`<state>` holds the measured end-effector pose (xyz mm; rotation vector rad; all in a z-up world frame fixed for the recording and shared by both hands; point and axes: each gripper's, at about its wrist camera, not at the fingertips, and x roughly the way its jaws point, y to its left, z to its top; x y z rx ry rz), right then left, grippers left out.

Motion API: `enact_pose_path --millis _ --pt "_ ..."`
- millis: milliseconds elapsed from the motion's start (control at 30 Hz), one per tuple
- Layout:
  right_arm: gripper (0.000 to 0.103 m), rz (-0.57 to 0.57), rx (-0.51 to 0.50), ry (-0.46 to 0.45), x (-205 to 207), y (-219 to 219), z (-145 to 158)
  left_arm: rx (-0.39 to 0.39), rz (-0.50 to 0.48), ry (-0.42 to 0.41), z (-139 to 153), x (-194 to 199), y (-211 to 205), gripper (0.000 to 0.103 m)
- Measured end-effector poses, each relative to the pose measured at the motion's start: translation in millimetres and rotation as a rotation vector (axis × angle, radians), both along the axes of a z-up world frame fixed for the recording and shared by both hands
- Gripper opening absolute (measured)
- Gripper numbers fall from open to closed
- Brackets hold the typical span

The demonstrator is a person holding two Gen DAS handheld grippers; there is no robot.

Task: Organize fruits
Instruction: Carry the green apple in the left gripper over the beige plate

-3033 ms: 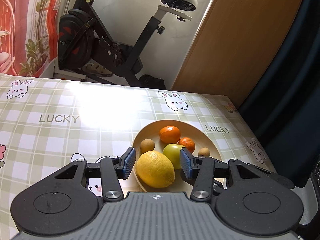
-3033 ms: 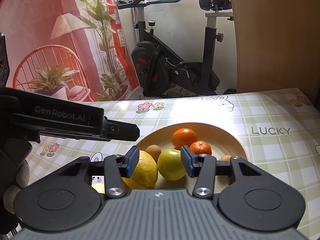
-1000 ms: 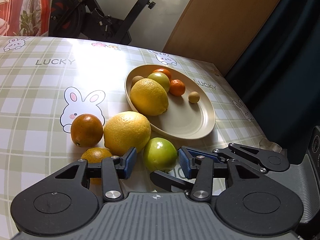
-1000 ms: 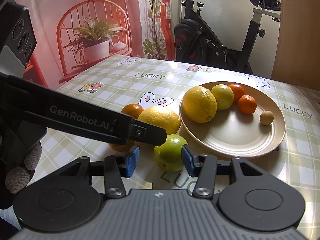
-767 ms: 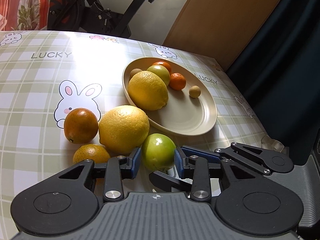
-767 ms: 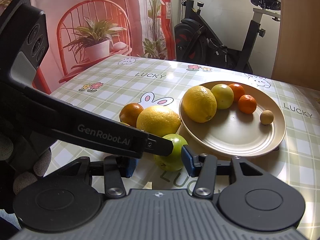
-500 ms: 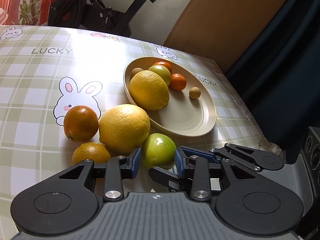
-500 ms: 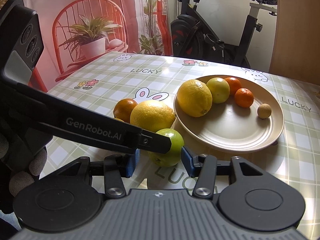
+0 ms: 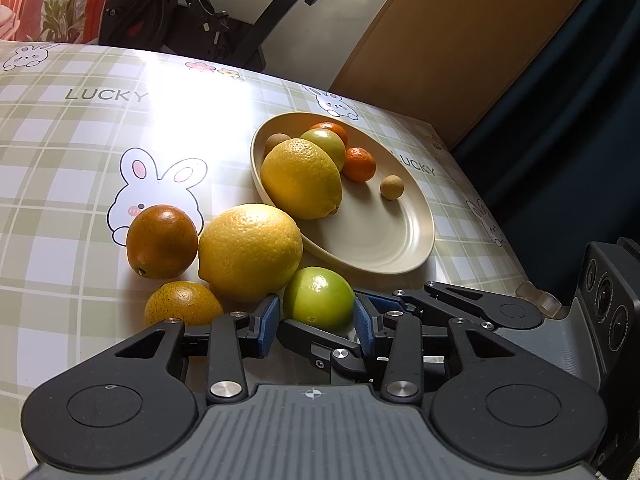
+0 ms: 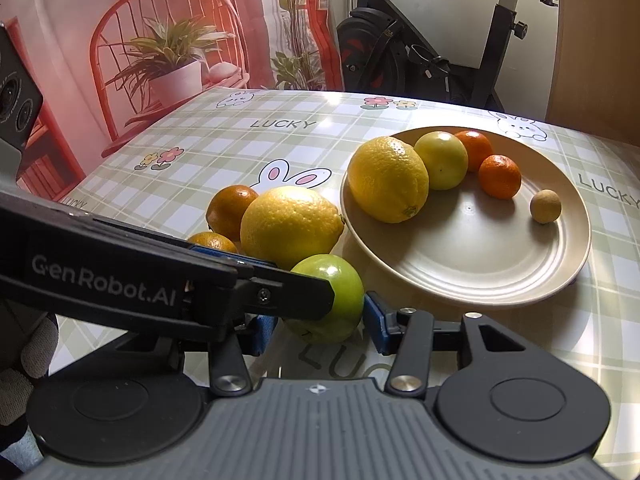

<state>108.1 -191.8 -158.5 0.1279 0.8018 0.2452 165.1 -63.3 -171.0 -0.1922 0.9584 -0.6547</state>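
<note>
Though closed in around the green apple [image 9: 318,300] at the lower middle of both wrist views, grip nothing firmly. Left tongs [image 9: 316,316]: jaws just eased apart, a sliver of gap at the left blue pad, the right pad close against the apple's skin. Right tongs [image 10: 318,328]: parted a little wider, the apple between the pads and not pinched, the left pad partly hidden behind the other tool's black finger. Grey gloved hand [image 10: 24,360] at the lower left edge of the right wrist view.

Apple resting on the checked counter [image 9: 60,160], just short of the beige plate [image 9: 424,248] and touching a big lemon [image 9: 250,252] to its upper left. Small orange [image 9: 182,308] low on the left, beside that lemon; dark orange [image 9: 162,240] above it, against the lemon's left side.

Further up, on the plate: a second lemon [image 9: 300,178] at the left rim, then a yellow-green apple [image 9: 326,142], a brownish fruit [image 9: 277,141] and an orange [image 9: 332,126] at the far rim. Tangerine [image 9: 359,164] and a small tan ball [image 9: 391,187] to the right — lower right half of the plate bare.

Beyond the counter's far edge, at the top of the frame, an exercise bike [image 10: 400,60].
</note>
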Motion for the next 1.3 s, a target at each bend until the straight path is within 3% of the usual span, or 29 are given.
enact_pose_path --millis 400,800,1067,1300 --pt "0.048 -0.008 0.002 0.003 -1 0 1 0.013 -0.024 -0.005 2 -1 -5 0.044" --pt "0.048 -0.053 0.036 -0.087 -10 -22 30 0.026 -0.108 -0.146 46 5 -38 0.044" --pt "0.048 -0.092 0.016 -0.156 7 -49 58 0.013 -0.131 -0.189 71 40 -76 0.044" --pt "0.048 -0.125 0.0 -0.152 37 -78 55 0.055 -0.142 -0.143 57 74 -111 0.044"
